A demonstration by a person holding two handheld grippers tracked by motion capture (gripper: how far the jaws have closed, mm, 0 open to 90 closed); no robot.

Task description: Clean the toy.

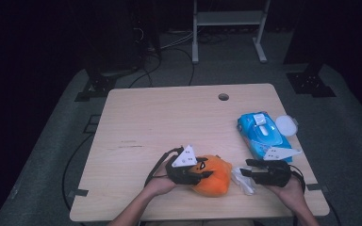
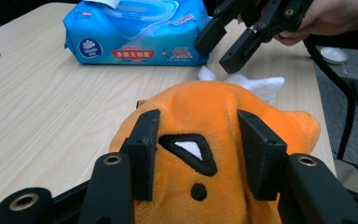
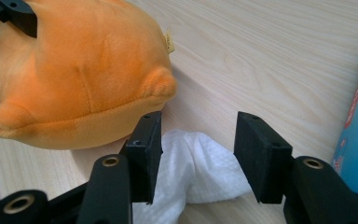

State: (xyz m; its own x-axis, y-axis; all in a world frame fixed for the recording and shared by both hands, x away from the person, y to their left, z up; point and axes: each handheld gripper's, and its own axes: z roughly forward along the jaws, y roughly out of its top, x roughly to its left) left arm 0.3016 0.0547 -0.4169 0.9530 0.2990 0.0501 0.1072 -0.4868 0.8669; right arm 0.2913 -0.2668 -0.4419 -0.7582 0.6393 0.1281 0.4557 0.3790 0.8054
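Wooden tabletop: left tongs clamp the orange plush toy. Right tongs stand apart around a white wipe, seemingly ungripped; wiping probably remains.

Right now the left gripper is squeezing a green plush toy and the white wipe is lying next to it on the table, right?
Not quite: the plush toy is orange, not green, as the left gripper view shows. The rest holds: the left gripper squeezes it, and the white wipe lies beside it on the table.

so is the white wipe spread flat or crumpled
Crumpled. The white wipe lies bunched in folds on the table beside the orange plush toy, between the right gripper's open jaws.
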